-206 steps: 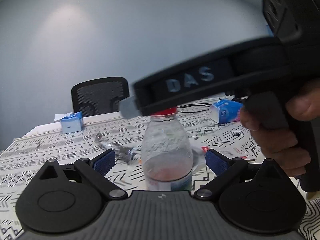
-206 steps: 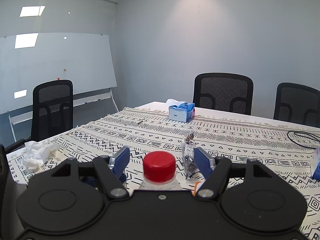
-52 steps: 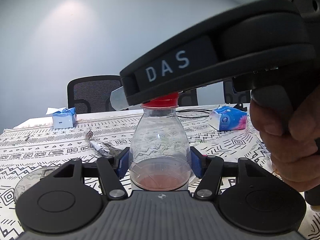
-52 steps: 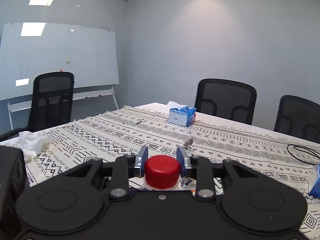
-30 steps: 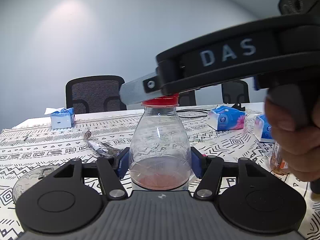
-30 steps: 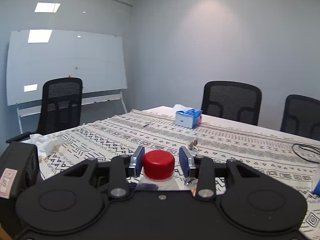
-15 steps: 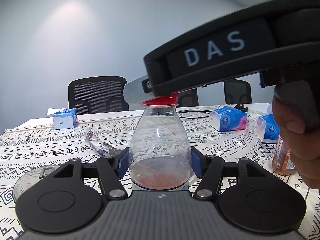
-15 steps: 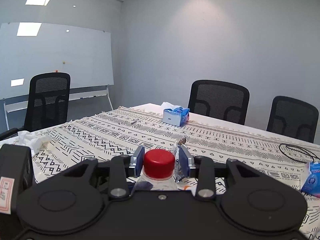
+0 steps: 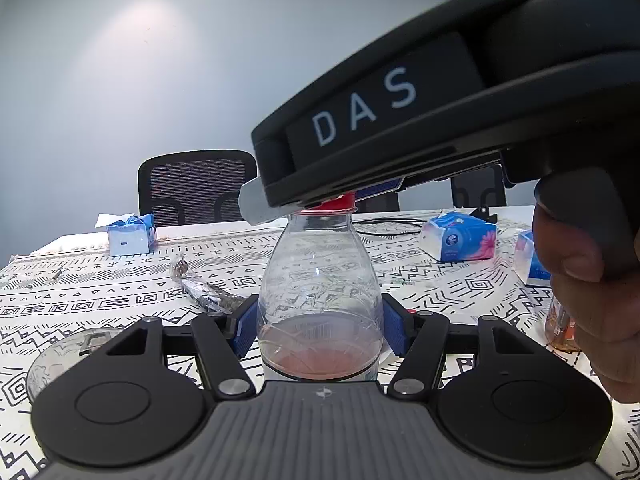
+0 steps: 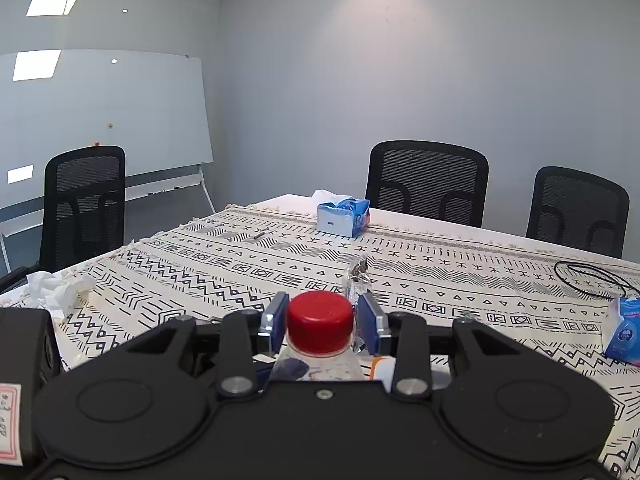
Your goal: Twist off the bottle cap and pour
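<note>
A clear plastic bottle point(image 9: 320, 280) with a little reddish liquid at the bottom stands upright on the patterned tablecloth point(image 9: 100, 300). My left gripper point(image 9: 320, 320) is shut on its lower body, blue pads pressed to both sides. The red cap point(image 10: 320, 316) is on the neck. My right gripper point(image 10: 322, 320) sits level with the cap, one pad on each side with slim gaps, so it is narrowly open. In the left wrist view the right gripper's black body point(image 9: 360, 120) crosses above the bottle, a hand point(image 9: 580, 280) on its handle, and mostly hides the cap point(image 9: 340, 202).
A clear glass dish point(image 9: 60, 356) lies at the near left. A second bottle point(image 9: 560, 328) stands at the right behind the hand. Tissue packs point(image 9: 460, 236) point(image 10: 342, 216), a crumpled wrapper point(image 9: 200, 284), a black cable point(image 10: 592, 276) and crumpled tissue point(image 10: 52, 288) lie around. Office chairs point(image 10: 428, 180) ring the table.
The right gripper was shut on the cap 1.7 s ago, then let go and swung around it; it has now swung back over the bottle. The left gripper keeps its hold.
</note>
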Tool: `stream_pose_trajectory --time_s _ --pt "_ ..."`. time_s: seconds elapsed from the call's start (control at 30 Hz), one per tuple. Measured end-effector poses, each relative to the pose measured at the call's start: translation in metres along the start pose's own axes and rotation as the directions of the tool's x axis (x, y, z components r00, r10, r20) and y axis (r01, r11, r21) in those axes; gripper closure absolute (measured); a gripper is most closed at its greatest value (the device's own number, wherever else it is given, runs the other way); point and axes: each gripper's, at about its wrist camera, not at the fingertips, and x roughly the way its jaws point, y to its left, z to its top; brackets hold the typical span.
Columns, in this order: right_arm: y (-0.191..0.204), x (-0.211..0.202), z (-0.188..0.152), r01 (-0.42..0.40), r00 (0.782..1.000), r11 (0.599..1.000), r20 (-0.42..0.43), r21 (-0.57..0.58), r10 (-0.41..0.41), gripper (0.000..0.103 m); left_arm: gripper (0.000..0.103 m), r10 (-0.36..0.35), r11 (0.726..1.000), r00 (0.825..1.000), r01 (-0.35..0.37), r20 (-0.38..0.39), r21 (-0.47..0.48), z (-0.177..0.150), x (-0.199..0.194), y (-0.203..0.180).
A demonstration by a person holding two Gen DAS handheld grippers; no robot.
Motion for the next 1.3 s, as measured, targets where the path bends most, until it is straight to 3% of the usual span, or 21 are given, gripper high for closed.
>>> stream_pose_trajectory --time_s 0.1,0.7,0.73,0.8,1.13,1.3 --pt "0.000 0.002 0.000 0.002 1.000 1.000 -0.011 0.016 -0.001 0.063 0.044 -0.003 1.000 1.000 0.003 -0.001 -0.003 0.001 -0.031 -0.018" --pt "0.014 0.000 0.006 0.079 0.997 0.997 0.007 0.023 -0.079 0.063 0.044 0.017 1.000 1.000 -0.017 0.004 0.012 -0.001 -0.035 -0.026" --pt "0.015 0.002 0.006 0.082 0.997 0.996 0.007 0.020 -0.083 0.069 0.044 0.018 1.000 1.000 -0.018 0.004 0.013 -0.001 -0.035 -0.026" --pt "0.015 0.002 0.005 0.090 0.996 0.996 0.014 0.007 -0.090 0.070 0.044 0.024 1.000 1.000 -0.024 0.004 0.013 -0.001 -0.035 -0.027" --pt "0.003 -0.003 -0.001 0.001 0.999 0.998 0.044 -0.064 0.001 0.071 0.046 0.018 1.000 1.000 -0.018 0.017 0.018 -0.001 -0.039 -0.028" --pt "-0.013 -0.003 0.001 -0.104 0.993 0.991 0.041 -0.085 0.108 0.071 0.046 0.008 1.000 1.000 -0.008 0.015 0.015 0.000 -0.040 -0.027"
